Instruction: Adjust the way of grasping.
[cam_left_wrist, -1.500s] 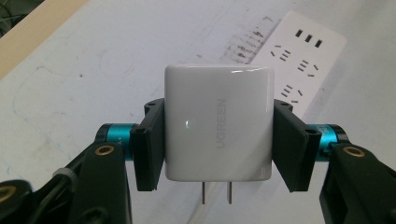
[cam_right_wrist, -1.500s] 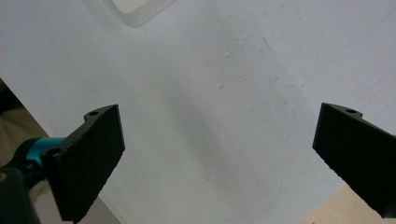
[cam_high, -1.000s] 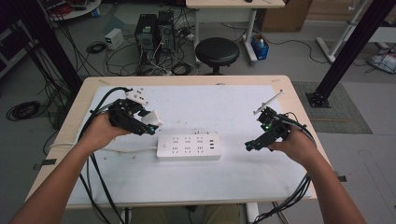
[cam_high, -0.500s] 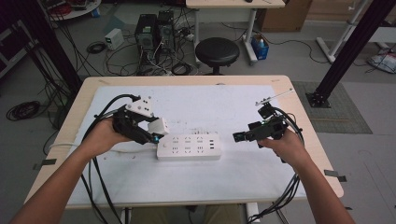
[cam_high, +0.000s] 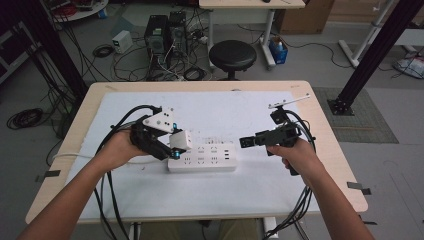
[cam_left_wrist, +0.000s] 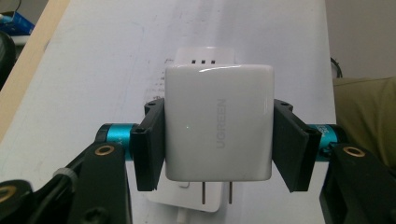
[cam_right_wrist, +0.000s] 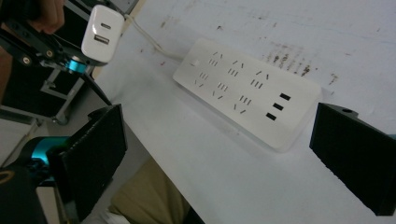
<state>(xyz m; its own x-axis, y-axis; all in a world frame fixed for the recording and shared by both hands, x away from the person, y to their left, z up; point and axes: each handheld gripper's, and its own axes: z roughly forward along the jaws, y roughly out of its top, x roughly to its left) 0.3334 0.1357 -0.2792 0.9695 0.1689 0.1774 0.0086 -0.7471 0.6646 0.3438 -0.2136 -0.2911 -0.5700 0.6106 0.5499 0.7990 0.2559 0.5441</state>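
Note:
My left gripper (cam_high: 176, 145) is shut on a white charger cube (cam_high: 180, 140), its two prongs pointing down. In the left gripper view the black pads (cam_left_wrist: 152, 144) squeeze the charger's (cam_left_wrist: 218, 122) sides, and it hangs just above the left end of a white power strip (cam_left_wrist: 205, 58). The power strip (cam_high: 202, 158) lies flat in the middle of the white table sheet (cam_high: 240, 195). My right gripper (cam_high: 244, 142) hovers open just right of the strip. Its view looks past wide-apart jaws at the strip (cam_right_wrist: 247, 91), the charger (cam_right_wrist: 102, 33) and the left gripper (cam_right_wrist: 70, 63).
The strip's white cord (cam_high: 70, 156) runs off the table's left edge. Black cables (cam_high: 107, 195) trail from both grippers over the front edge. A black stool (cam_high: 232, 54), computer towers (cam_high: 162, 35) and floor cables sit beyond the far edge.
My left gripper has carried the charger to the right, from beside the strip to above its left end. My right gripper has turned to point left at the strip.

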